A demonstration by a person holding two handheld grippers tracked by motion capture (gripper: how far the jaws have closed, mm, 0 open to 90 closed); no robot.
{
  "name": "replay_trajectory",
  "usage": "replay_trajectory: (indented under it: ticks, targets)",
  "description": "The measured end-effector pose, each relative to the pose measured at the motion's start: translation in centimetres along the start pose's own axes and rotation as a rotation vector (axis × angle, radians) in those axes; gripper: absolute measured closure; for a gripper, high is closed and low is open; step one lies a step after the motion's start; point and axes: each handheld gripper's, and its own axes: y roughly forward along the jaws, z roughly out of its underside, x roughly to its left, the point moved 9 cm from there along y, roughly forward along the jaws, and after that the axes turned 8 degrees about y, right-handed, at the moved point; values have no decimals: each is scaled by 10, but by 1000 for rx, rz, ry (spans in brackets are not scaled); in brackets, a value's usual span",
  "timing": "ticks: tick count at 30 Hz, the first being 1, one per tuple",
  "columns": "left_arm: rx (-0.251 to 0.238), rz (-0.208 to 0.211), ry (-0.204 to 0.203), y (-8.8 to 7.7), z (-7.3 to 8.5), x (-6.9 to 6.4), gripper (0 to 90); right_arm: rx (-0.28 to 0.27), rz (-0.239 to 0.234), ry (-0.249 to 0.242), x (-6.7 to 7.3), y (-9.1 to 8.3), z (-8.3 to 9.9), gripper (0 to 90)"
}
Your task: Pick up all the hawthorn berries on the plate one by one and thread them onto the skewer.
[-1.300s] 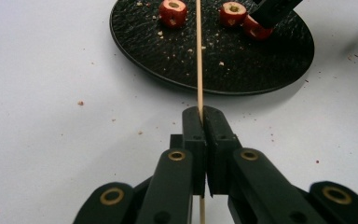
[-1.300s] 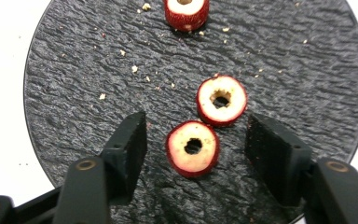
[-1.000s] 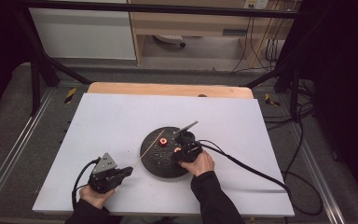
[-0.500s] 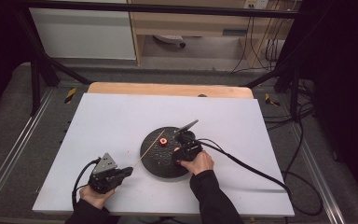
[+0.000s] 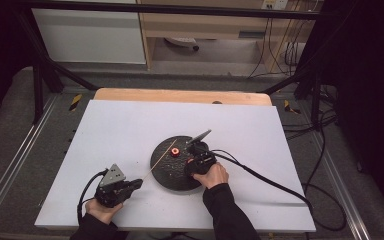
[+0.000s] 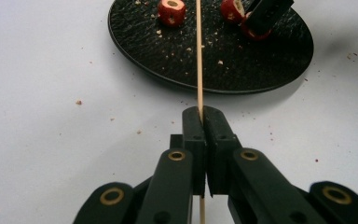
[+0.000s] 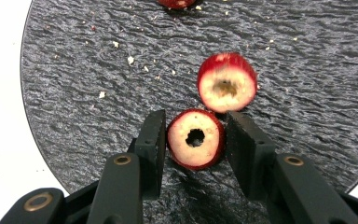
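Observation:
A black round plate point(image 5: 172, 179) point(image 7: 98, 60) lies in the middle of the white table. In the right gripper view a red fruit slice with a cored hole point(image 7: 182, 150) sits between the pads of my right gripper point(image 7: 195, 135) point(image 5: 194, 149). Its jaws have just been closing, and both pads touch the slice. A second slice point(image 7: 227, 83) lies just beyond it, and a third point(image 5: 174, 152) point(image 6: 171, 10) farther left on the plate. My left gripper point(image 5: 139, 183) point(image 6: 203, 112) is shut on a thin wooden skewer point(image 5: 157, 165) point(image 6: 198, 56) that points over the plate.
Crumbs are scattered on the plate point(image 6: 242, 65) and on the white tabletop point(image 5: 130, 130) around it. Black cables point(image 5: 270, 180) trail off the right side of the table. A wooden strip point(image 5: 180, 95) edges the far side.

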Motion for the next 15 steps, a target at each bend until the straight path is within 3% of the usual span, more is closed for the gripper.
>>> replay_trajectory:
  ticks: [10,15]
  targets:
    - [-2,0,1,0,0,0,878,-36,-19,-25,2,-10,-2,600]
    - [-5,-1,0,-1,0,0,879,-109,-49,-41,4,-21,-8,601]
